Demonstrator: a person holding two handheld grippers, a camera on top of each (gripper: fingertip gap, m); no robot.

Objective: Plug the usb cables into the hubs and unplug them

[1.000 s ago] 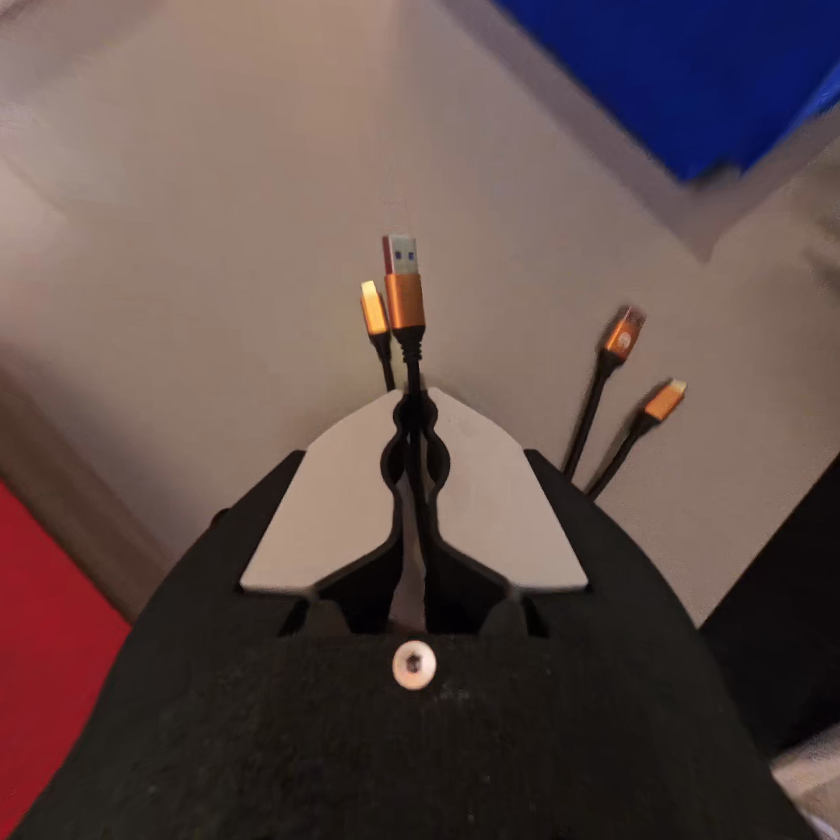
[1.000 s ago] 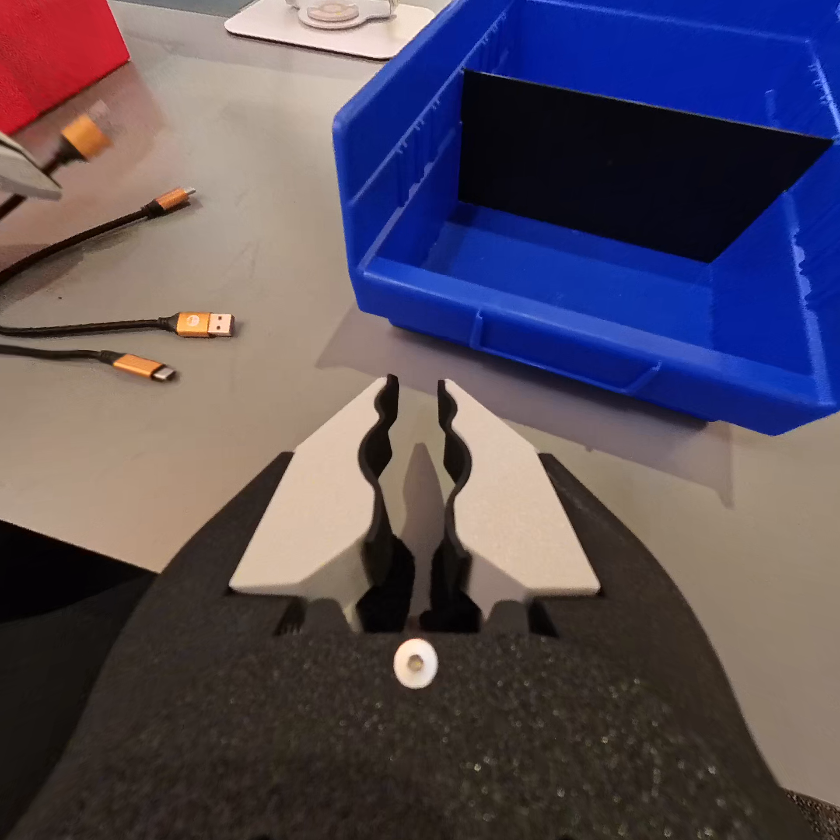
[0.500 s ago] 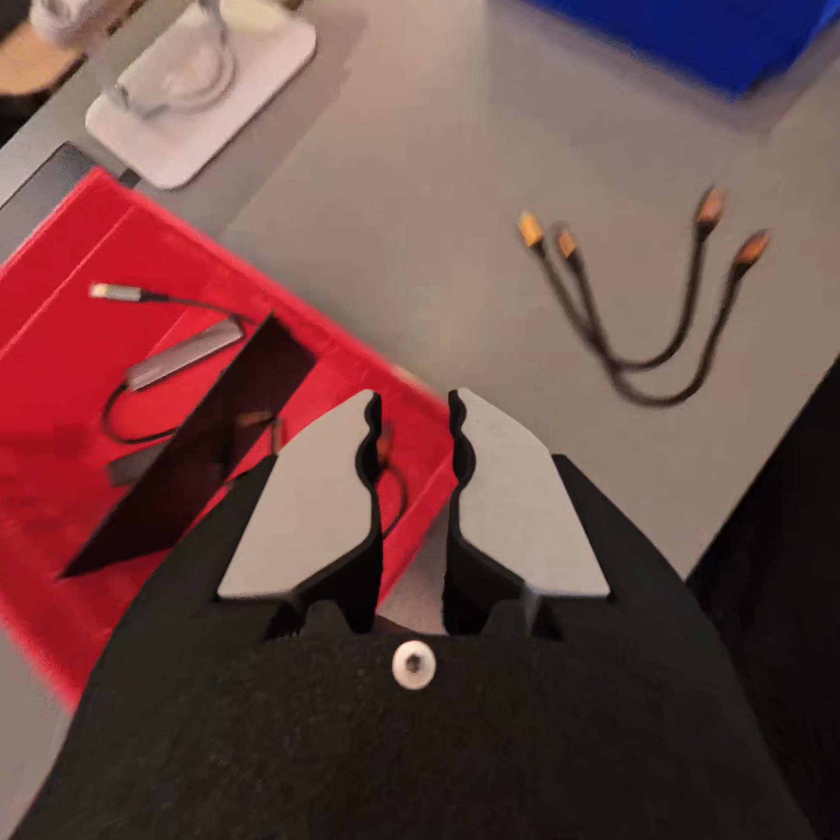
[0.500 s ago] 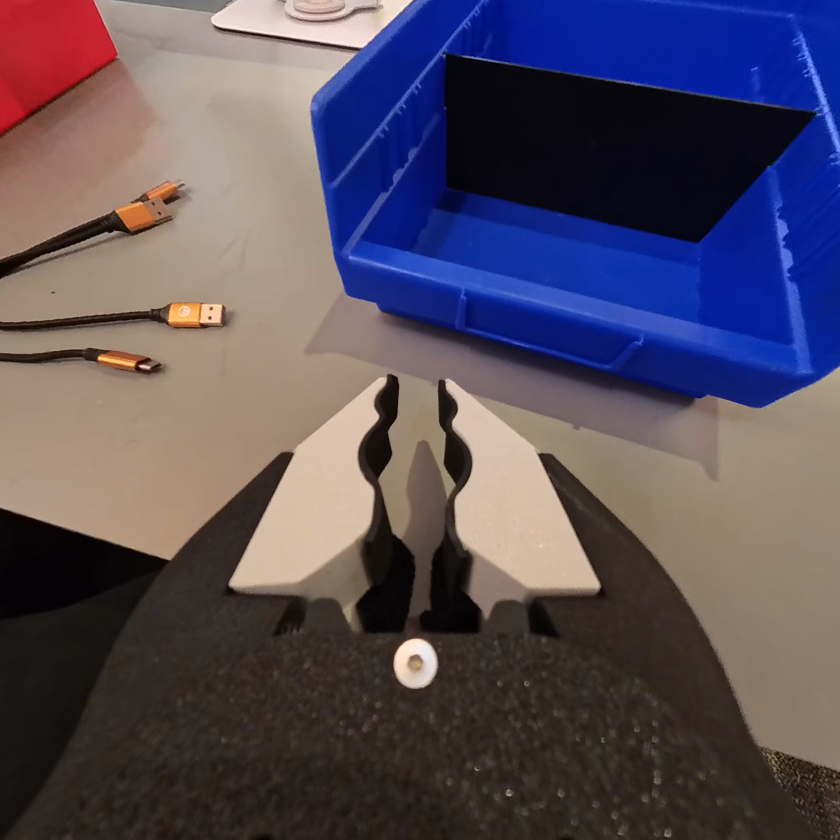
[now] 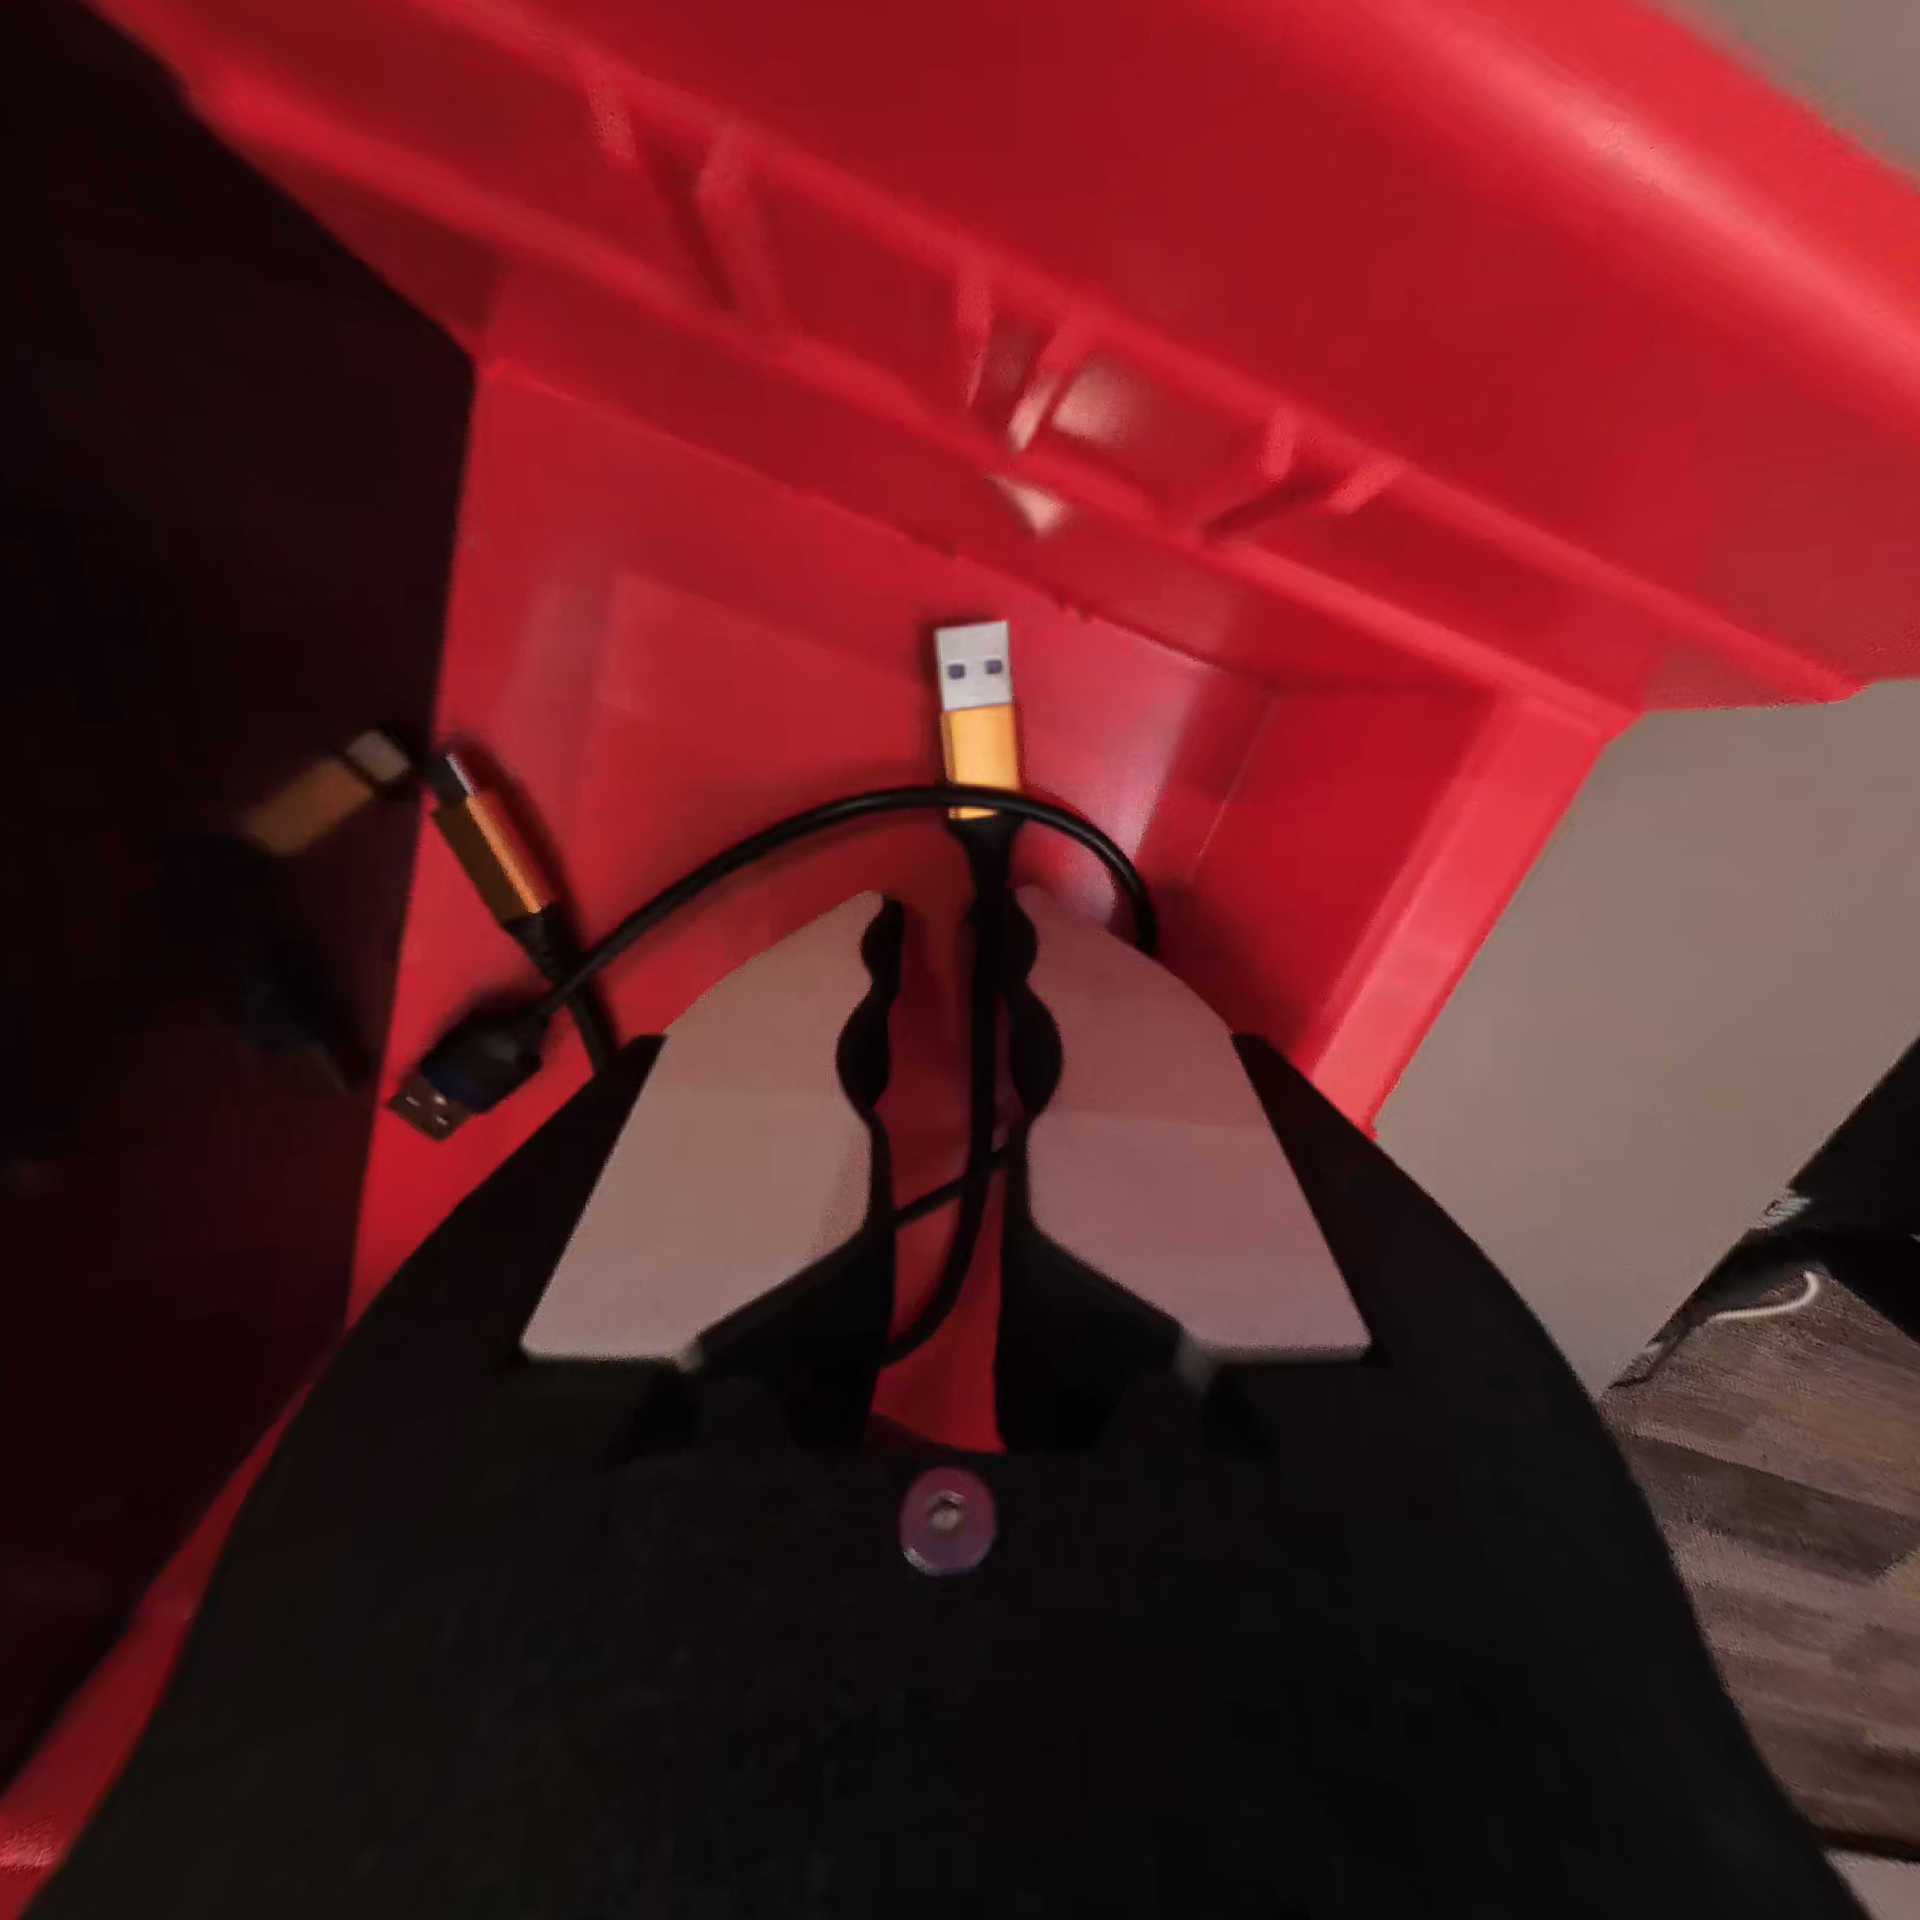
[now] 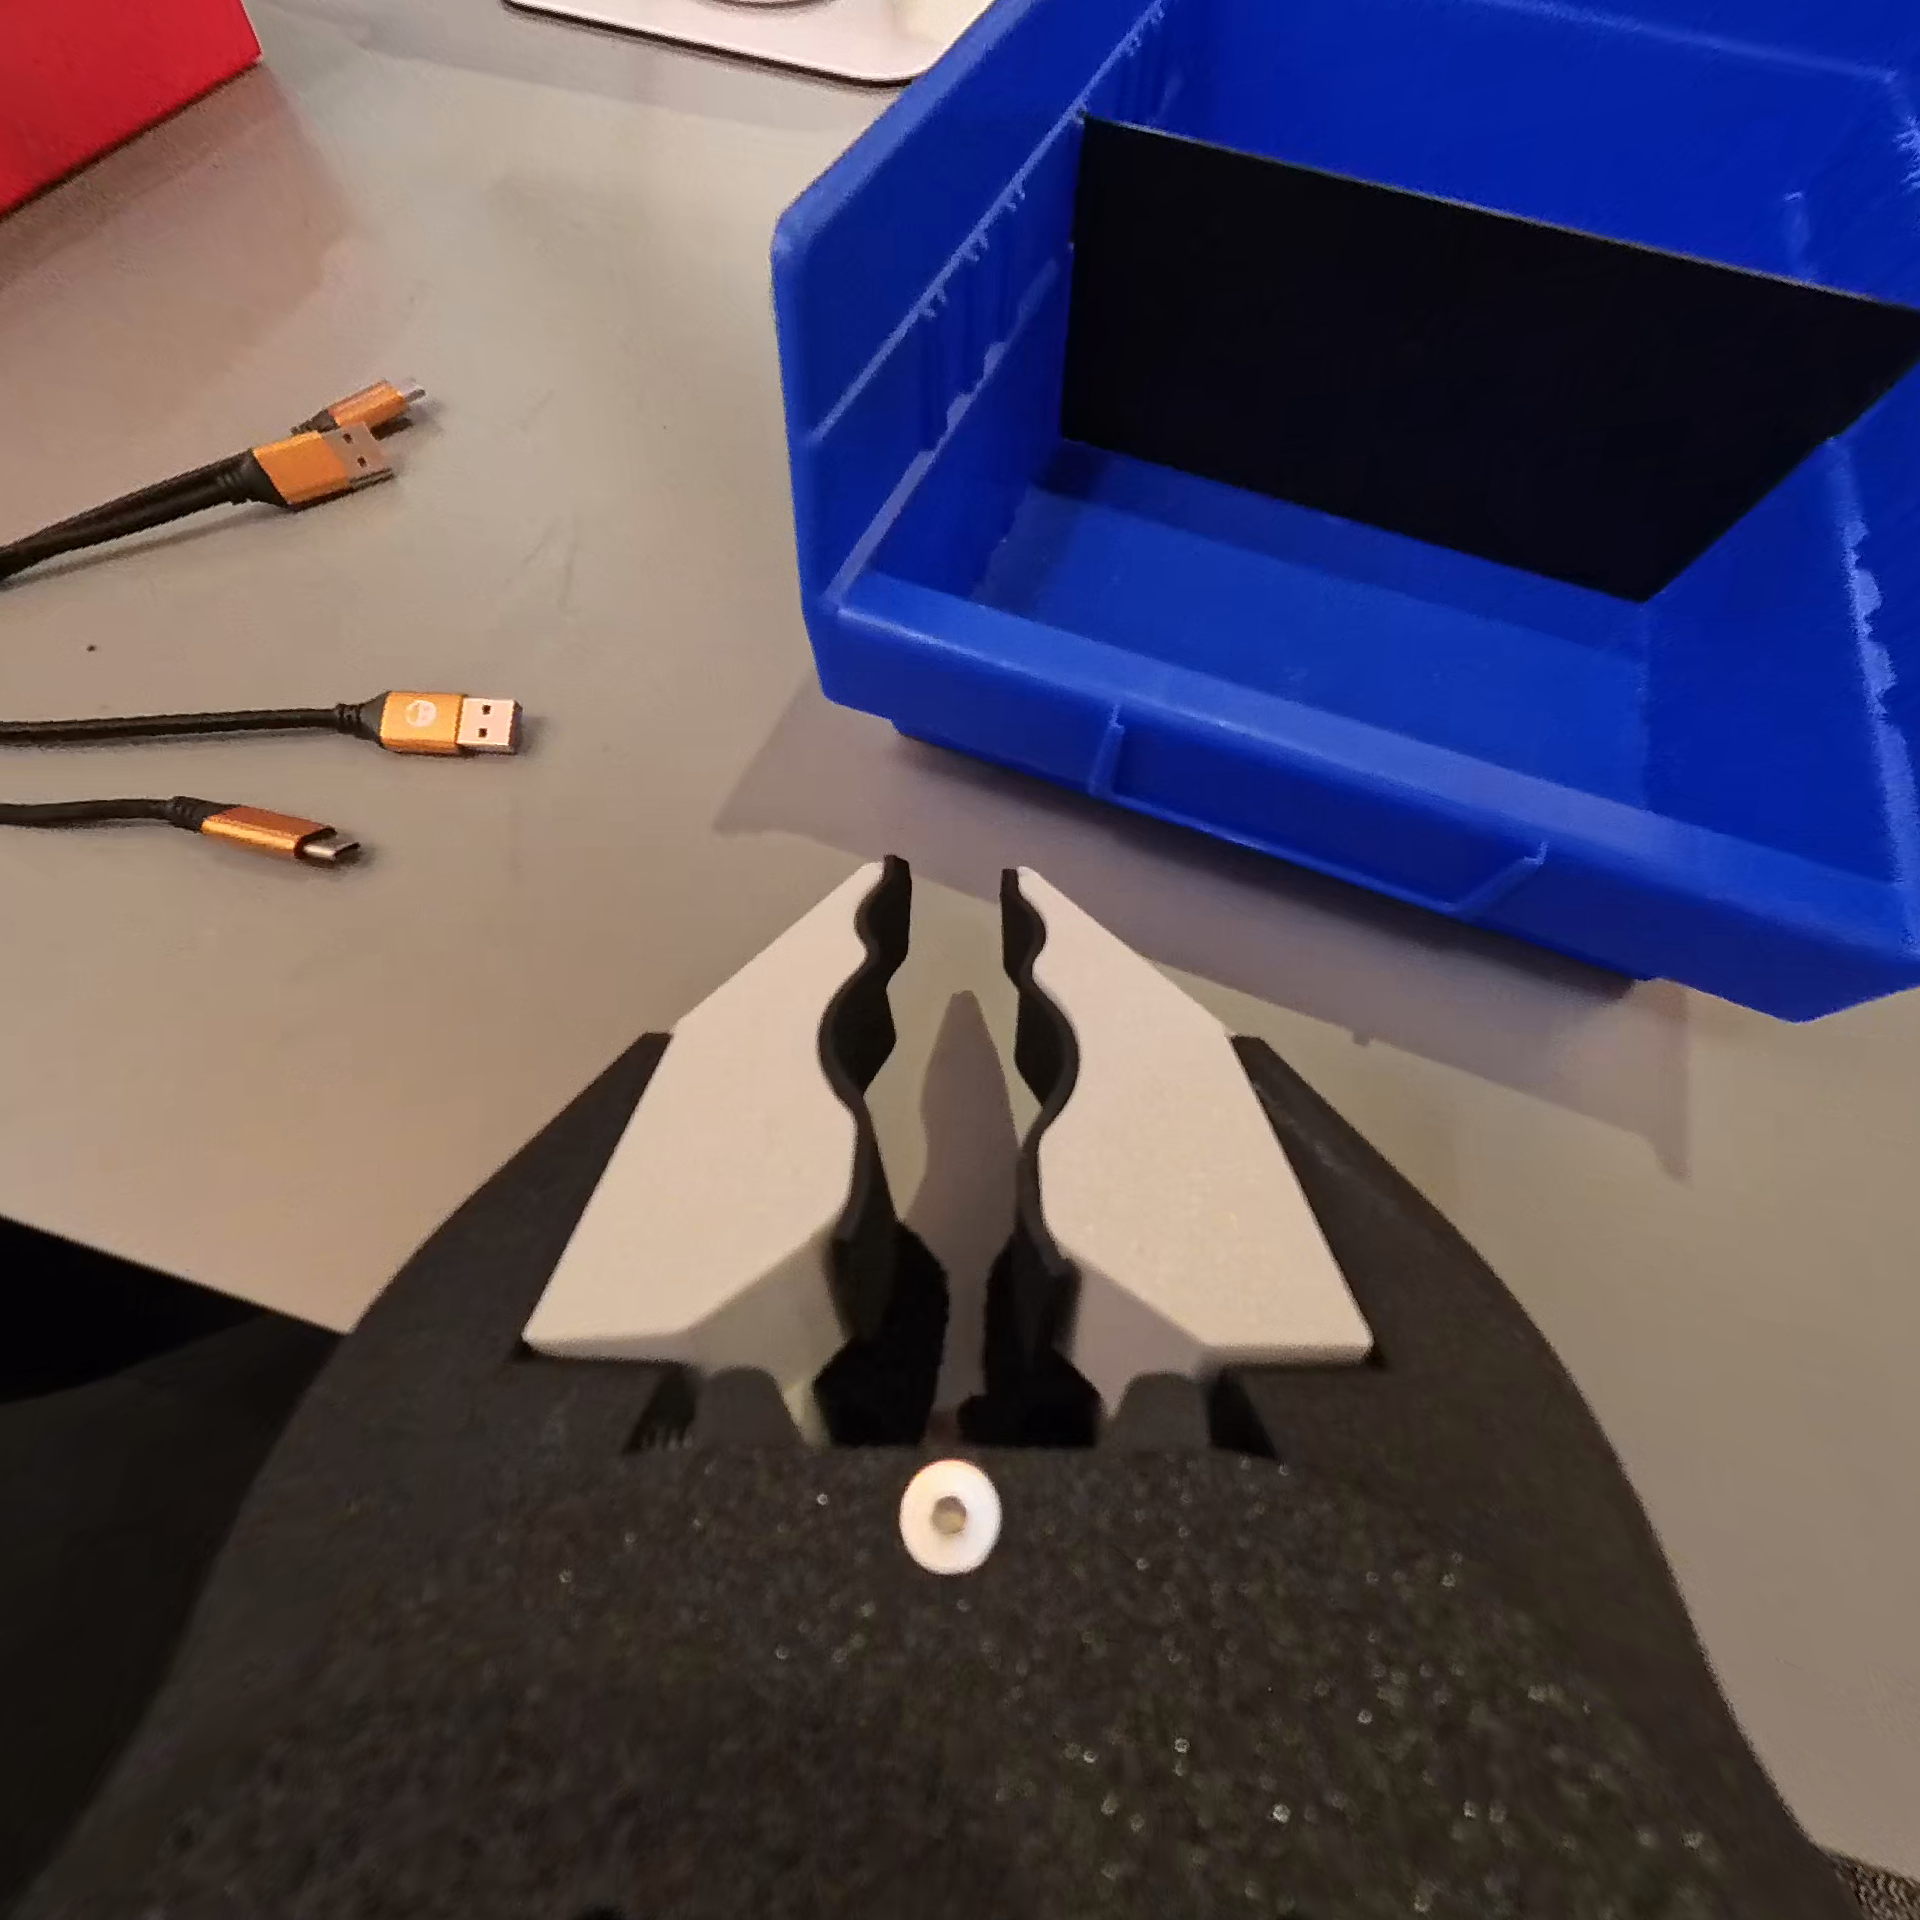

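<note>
Left gripper [image 5: 951, 904] now inside red bin [image 5: 1351, 312], jaws narrowly parted around orange-plugged cable [image 5: 977, 727]; right gripper [image 6: 954, 883] unchanged, narrowly parted, empty.

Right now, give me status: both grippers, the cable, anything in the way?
Left gripper open inside red plastic bin, around an orange-sleeved USB-A cable. Right gripper open, empty, above grey table. Thin black cable crosses the plug.

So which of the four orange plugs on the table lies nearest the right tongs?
The slim orange plug, lowest in the right wrist view. The wider flat plug lies beyond it, and the remaining pair farther still.
</note>
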